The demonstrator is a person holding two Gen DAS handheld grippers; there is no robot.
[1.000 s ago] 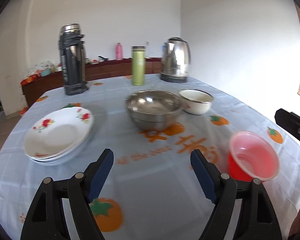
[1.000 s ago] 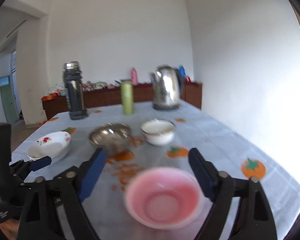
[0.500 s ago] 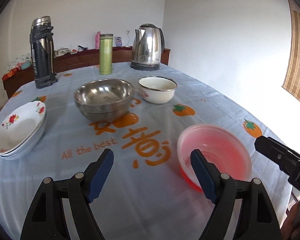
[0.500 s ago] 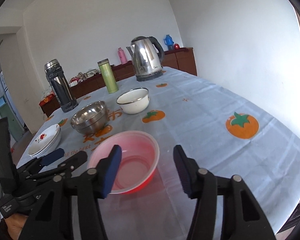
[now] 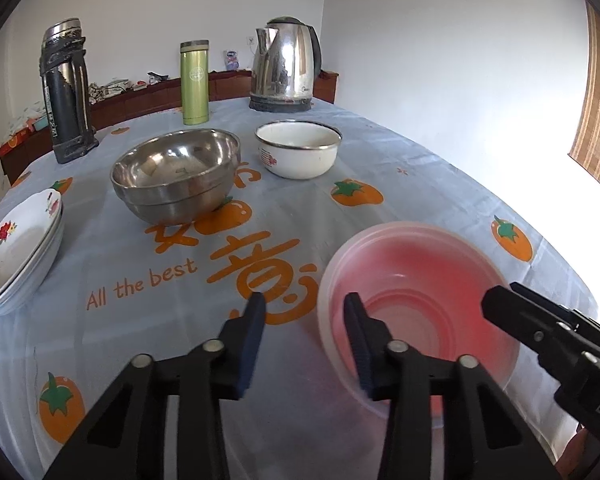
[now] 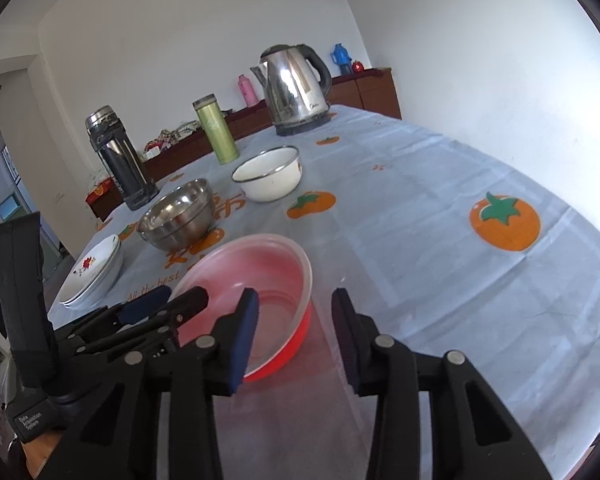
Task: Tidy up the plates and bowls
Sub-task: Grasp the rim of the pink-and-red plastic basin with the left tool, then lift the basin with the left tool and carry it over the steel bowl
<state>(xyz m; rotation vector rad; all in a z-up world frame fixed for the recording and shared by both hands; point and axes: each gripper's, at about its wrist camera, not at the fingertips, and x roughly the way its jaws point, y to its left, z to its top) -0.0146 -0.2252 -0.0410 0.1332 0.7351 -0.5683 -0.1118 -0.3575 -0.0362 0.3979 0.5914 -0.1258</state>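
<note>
2 grippers flank a red plastic bowl (image 5: 420, 300) near the tablecloth's (image 5: 440, 184) front edge.
From left: stacked floral plates (image 5: 18, 252) at the left edge, steel bowls (image 5: 176, 176), enamel bowl (image 5: 298, 154); left gripper (image 5: 304, 312) fingers part-spread over the bowl's left rim, right gripper (image 6: 294, 312) fingers part-spread over its right rim.

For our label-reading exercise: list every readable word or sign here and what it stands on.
"All the best": orange print on the tablecloth.
Large orange Chinese characters on the tablecloth: partly hidden, unread.
"Data Acquisition System": left gripper body.
Kettle brand mark: too small.
Green flask emblem: too blurred.
</note>
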